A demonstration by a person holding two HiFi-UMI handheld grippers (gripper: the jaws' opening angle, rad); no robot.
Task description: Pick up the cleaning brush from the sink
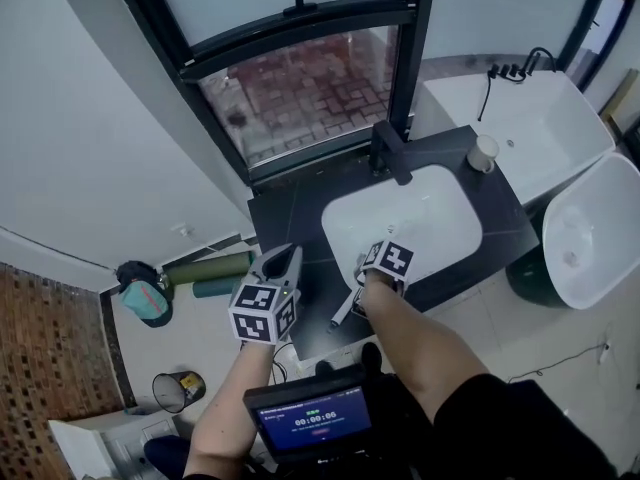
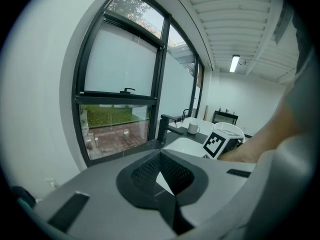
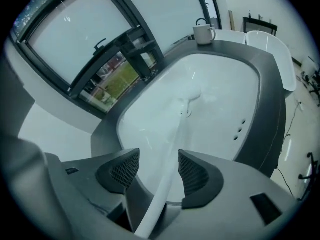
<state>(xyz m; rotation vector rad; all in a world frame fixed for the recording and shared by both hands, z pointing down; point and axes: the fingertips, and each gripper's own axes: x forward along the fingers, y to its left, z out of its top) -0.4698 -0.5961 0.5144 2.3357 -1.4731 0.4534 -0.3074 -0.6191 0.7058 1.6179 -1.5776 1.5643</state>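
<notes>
The white cleaning brush (image 3: 172, 154) lies in the white sink (image 3: 225, 94), its head (image 3: 190, 96) near the drain and its long handle running back between the jaws of my right gripper (image 3: 157, 161). Those jaws stand open on either side of the handle, with a gap at each pad. In the head view the right gripper (image 1: 380, 258) sits at the sink's (image 1: 420, 218) near rim, and the brush handle's end (image 1: 343, 315) sticks out behind it. My left gripper (image 1: 290, 258) hovers over the black counter left of the sink. It is shut and empty (image 2: 161, 156).
A black faucet (image 1: 390, 148) stands behind the basin, below a dark-framed window. A white mug (image 1: 483, 153) sits on the counter's right corner. A white bathtub (image 1: 540, 128) and a round white bowl (image 1: 595, 233) are to the right. A bin (image 1: 175, 390) stands on the floor at left.
</notes>
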